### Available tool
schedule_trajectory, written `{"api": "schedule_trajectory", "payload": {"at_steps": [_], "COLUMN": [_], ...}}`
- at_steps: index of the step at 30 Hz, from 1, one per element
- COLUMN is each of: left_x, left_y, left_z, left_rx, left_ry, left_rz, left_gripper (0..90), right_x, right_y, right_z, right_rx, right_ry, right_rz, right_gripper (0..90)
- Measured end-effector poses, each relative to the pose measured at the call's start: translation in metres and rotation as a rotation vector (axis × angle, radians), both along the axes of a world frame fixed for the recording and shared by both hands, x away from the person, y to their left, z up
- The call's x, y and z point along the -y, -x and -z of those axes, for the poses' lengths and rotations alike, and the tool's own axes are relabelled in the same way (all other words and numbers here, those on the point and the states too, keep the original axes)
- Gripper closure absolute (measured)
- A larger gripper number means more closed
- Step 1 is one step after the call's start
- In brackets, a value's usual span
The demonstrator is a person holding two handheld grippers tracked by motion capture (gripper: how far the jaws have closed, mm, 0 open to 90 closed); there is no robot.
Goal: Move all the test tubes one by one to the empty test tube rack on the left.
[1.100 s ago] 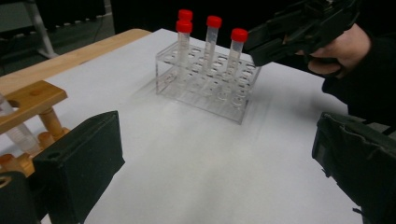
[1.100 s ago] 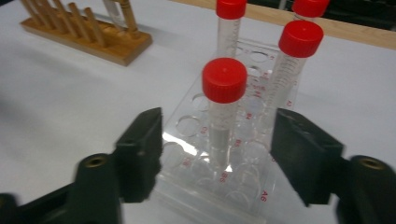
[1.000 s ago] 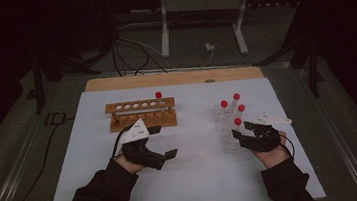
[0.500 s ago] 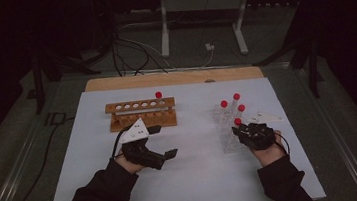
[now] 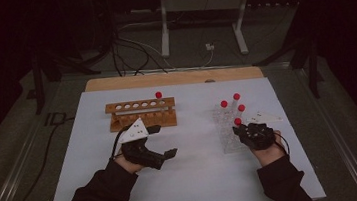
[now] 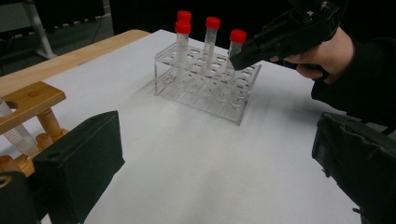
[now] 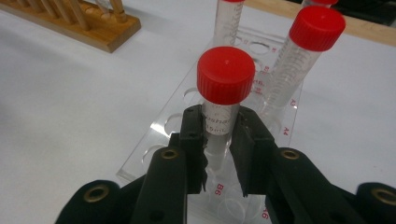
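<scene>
A white sheet (image 5: 194, 174) covered the table, and on it stood a wooden tube rack (image 5: 140, 114) toward the far left with one red-capped tube (image 5: 158, 96) at its right end, and a clear acrylic rack (image 5: 227, 130) well apart to the right, carrying four red-capped tubes. The left gripper (image 5: 163, 141) rested between the two racks near the wooden one, its jaws spread wide with nothing between them. The right gripper (image 7: 218, 135) stood at the near end of the acrylic rack; its jaws had just been closing and now clamped the nearest red-capped centrifuge tube (image 7: 222, 98) just under the cap, the pads pressing the clear wall on both sides while the tube's lower part still sat in its hole. The step in hand looked like lifting this tube out, probably to carry it across to the wooden rack. To do it well, the pull should go straight up along the tube's own axis, so that the wall did not bind in the hole and drag the light acrylic rack along; the neighbouring tube (image 7: 299, 65) stood close on the right, so any sideways swing should wait until the bottom tip had cleared the rack's top plate. The grip sat high, so a firm, unchanging squeeze would keep the tube from pivoting.
</scene>
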State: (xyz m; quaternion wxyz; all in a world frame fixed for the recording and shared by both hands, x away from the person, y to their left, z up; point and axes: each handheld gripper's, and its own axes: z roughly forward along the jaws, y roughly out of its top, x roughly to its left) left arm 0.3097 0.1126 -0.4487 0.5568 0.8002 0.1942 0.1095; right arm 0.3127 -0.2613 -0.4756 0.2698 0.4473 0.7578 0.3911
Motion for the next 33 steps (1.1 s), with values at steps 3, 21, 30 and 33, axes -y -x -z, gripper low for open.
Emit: {"api": "schedule_trajectory", "payload": {"at_steps": [3,21,30,33], "left_x": [-0.001,0.001,0.003,0.004], "left_y": [0.0,0.004,0.007,0.008], "left_z": [-0.001,-0.007,-0.012,-0.014], "left_rx": [0.0,0.019,0.033,0.037], "left_ry": [0.003,-0.003,0.004,0.002], "left_rz": [0.004,0.001,0.015,0.019], "left_gripper": [2.7,2.9,5.2,5.1], "right_x": [0.0,-0.001,-0.017,-0.023], "right_y": [0.002,0.025,0.035,0.038], "right_z": [-0.003,-0.043,-0.05,-0.051], "right_rx": [0.011,0.138,0.162,0.16], "right_ry": [0.003,-0.022,-0.026,-0.036], "right_rz": [-0.004,-0.024,-0.083,-0.112], "right_gripper": [75.4,75.4,75.4,75.4]}}
